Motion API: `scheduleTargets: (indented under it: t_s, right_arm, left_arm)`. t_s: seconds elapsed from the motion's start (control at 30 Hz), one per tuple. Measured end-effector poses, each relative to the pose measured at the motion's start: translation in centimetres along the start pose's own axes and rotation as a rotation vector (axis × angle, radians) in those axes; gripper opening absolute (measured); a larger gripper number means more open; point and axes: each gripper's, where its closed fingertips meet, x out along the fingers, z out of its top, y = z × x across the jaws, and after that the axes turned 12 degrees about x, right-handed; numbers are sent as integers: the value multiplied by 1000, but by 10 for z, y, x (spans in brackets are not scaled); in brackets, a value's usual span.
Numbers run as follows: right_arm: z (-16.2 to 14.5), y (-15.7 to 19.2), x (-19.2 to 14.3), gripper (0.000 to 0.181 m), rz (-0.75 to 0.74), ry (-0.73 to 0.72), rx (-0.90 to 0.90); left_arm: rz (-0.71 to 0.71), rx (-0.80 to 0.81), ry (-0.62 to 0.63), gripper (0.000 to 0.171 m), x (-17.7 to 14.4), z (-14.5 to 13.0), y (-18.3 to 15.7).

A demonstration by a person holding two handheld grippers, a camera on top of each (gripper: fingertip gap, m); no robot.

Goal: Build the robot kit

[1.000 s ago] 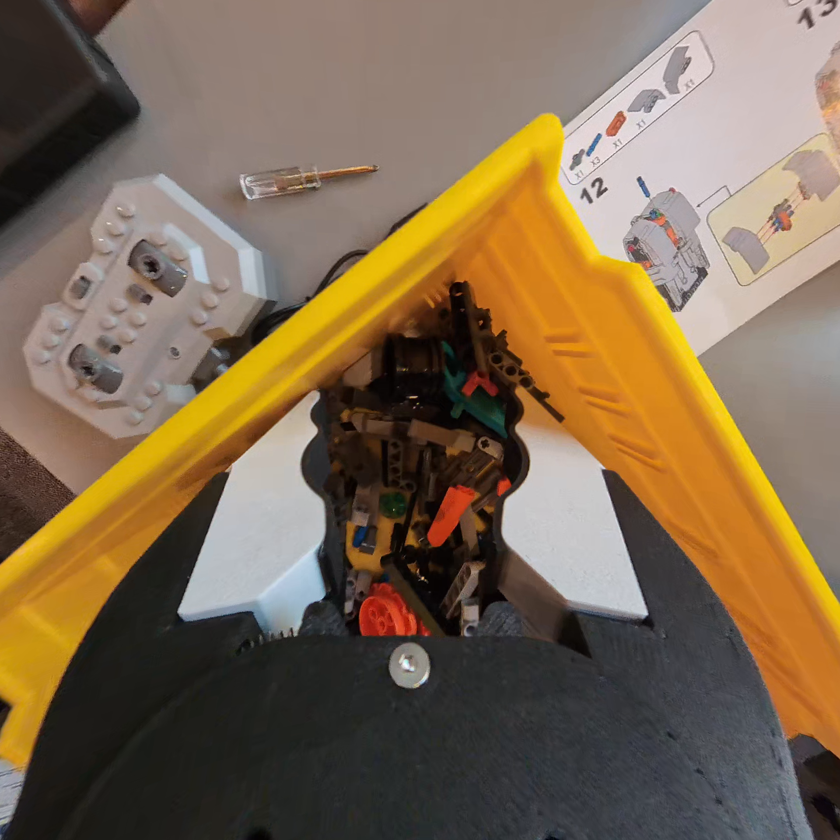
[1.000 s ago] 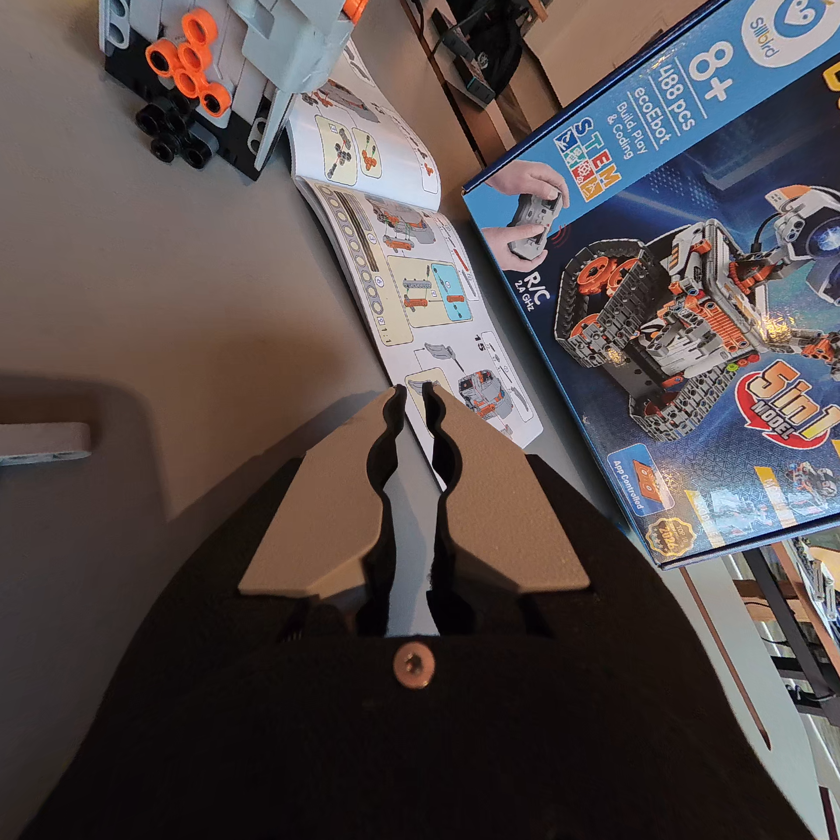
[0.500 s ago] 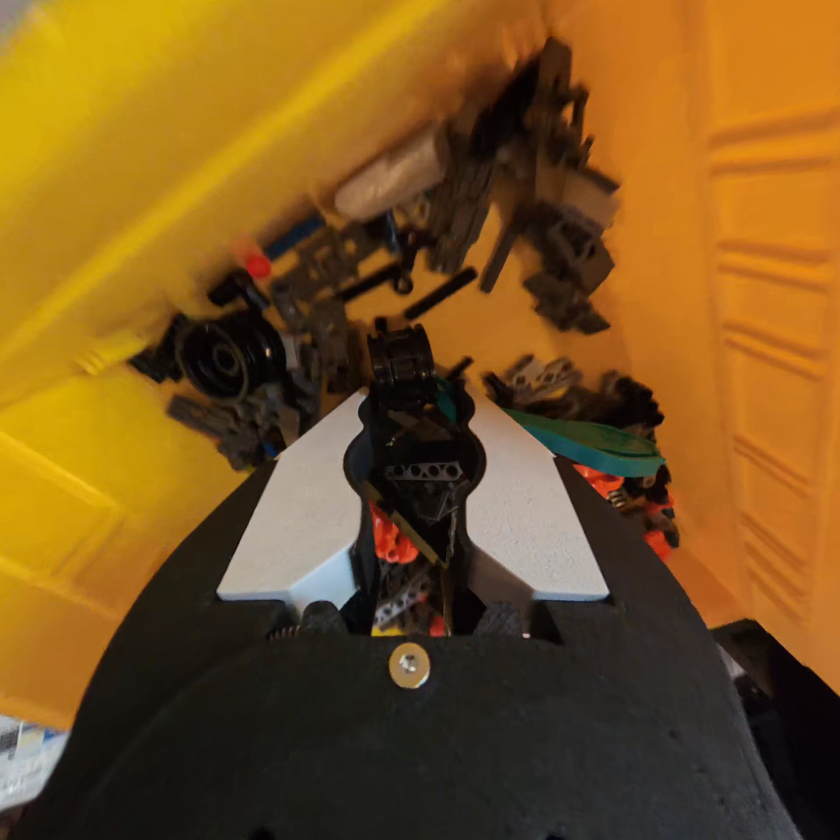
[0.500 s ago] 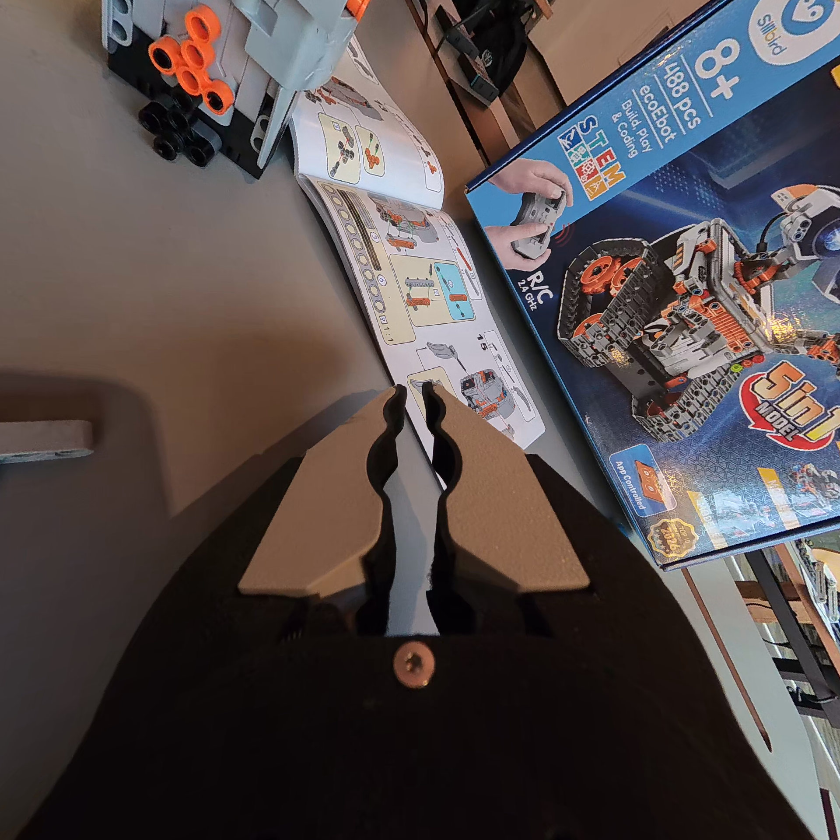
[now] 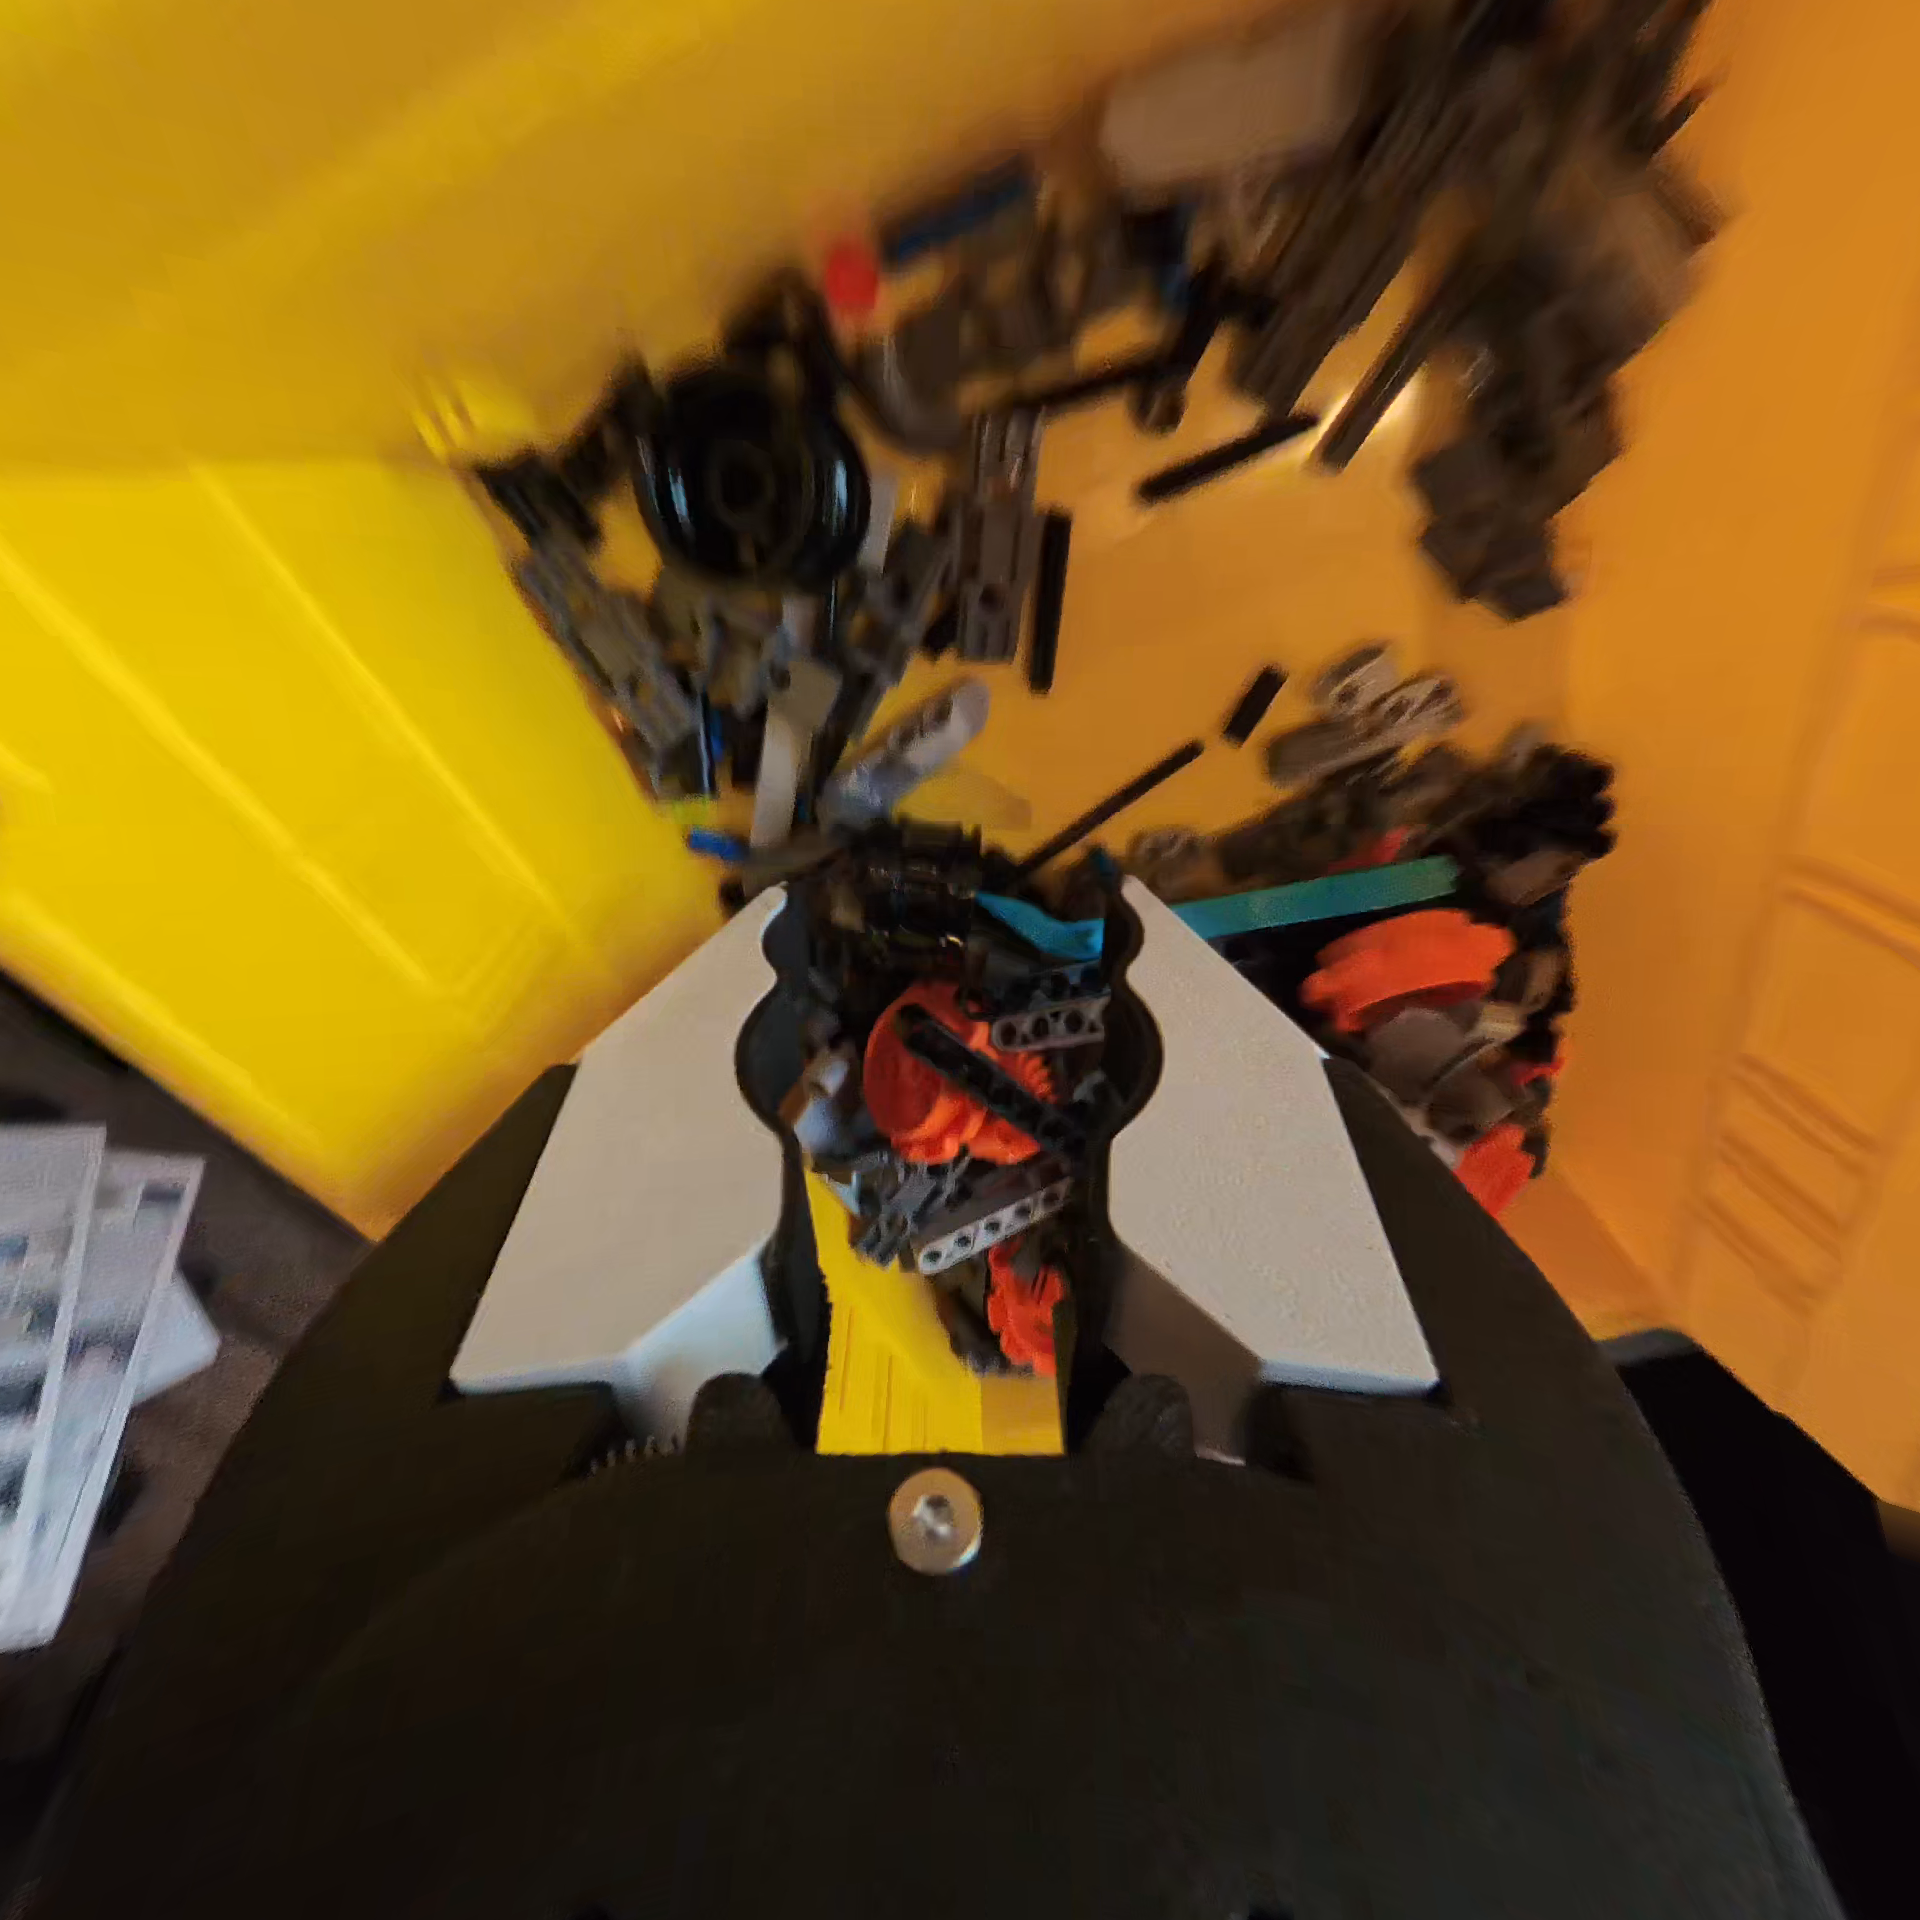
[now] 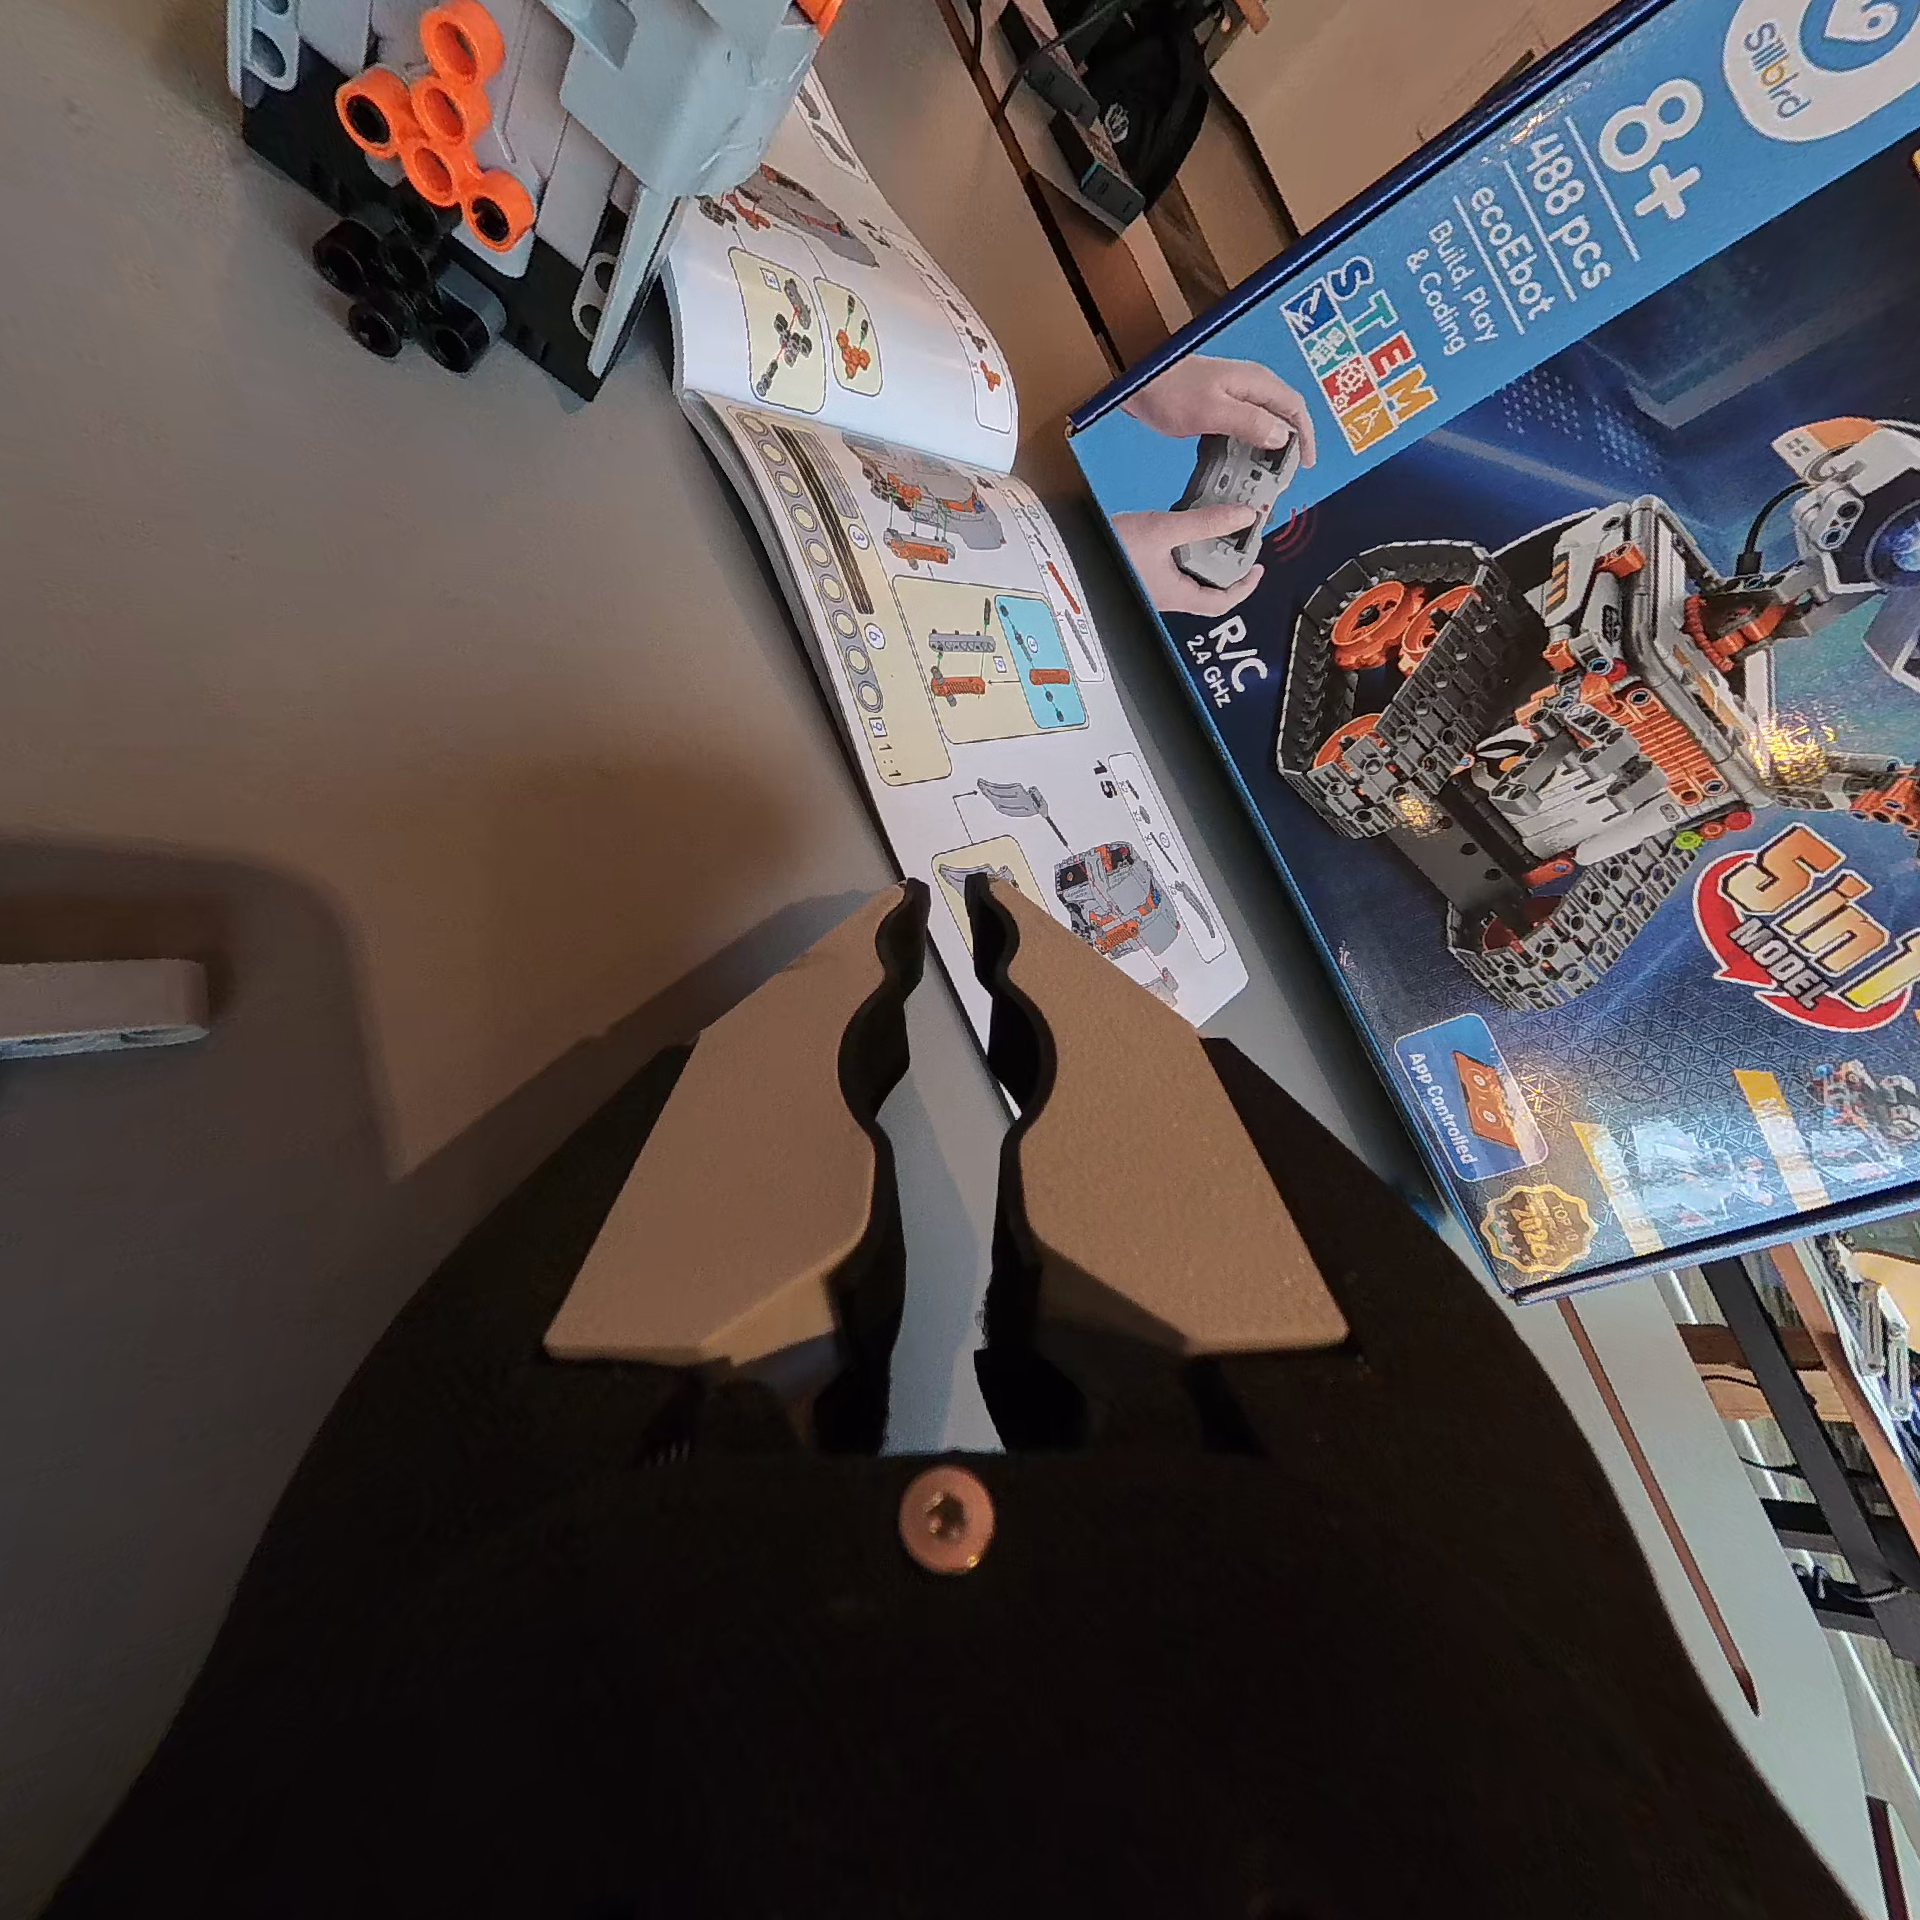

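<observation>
Between the left gripper's [image 5: 951,914] parted jaws lies a heap of small building parts [image 5: 966,1081] on the floor of a yellow bin [image 5: 312,727]. The tips sit down among them, spread and gripping nothing that can be made out — the view is blurred. One orange wheel [image 5: 935,1081] shows inside the gap, a second [image 5: 1403,966] just right of the right finger, and a teal strip [image 5: 1309,904] runs out from the tips toward it. One black tyre [image 5: 748,488] lies farther off near the bin's left wall, seemingly loose among grey and black beams too smeared to count.

Over the grey table [image 6: 416,675], the right gripper [image 6: 943,894] hangs nearly clenched, a thin slit between its tips, with nothing in it. Its tips point at the near corner of one open booklet [image 6: 935,623], which lies flat. One blue box [image 6: 1558,675] lies just right of the booklet. One part-built grey model [image 6: 520,177] with orange connectors stands at the far end. A single grey beam [image 6: 94,1003] lies apart at the left edge.
</observation>
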Motion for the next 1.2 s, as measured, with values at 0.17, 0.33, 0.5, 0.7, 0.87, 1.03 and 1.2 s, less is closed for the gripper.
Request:
scheduleTargets:
  t_s: [0.17,0.33,0.5,0.7,0.87,1.03,1.2]
  right_arm:
    - [0,0,0,7,1,0,0]
    - [1,0,0,7,3,-4,5]
    - [0,0,0,7,4,-2,1]
    - [0,0,0,7,1,2,-4]
    - [-1,2,1,7,1,9,-19]
    - [-2,3,1,7,2,13,-27]
    - [-1,3,1,7,4,10,-24]
  left_arm:
    - [42,82,-411,49,-41,76,-5]
    - [176,138,-723,59,-89,112,1]
    - [235,154,-1039,53,-150,115,1]
    - [402,274,-1405,56,-220,102,-8]
    - [739,384,-1608,57,-257,85,-15]
    - [689,262,-1454,106,-230,94,0]
    - [522,312,-1354,106,-200,102,-7]
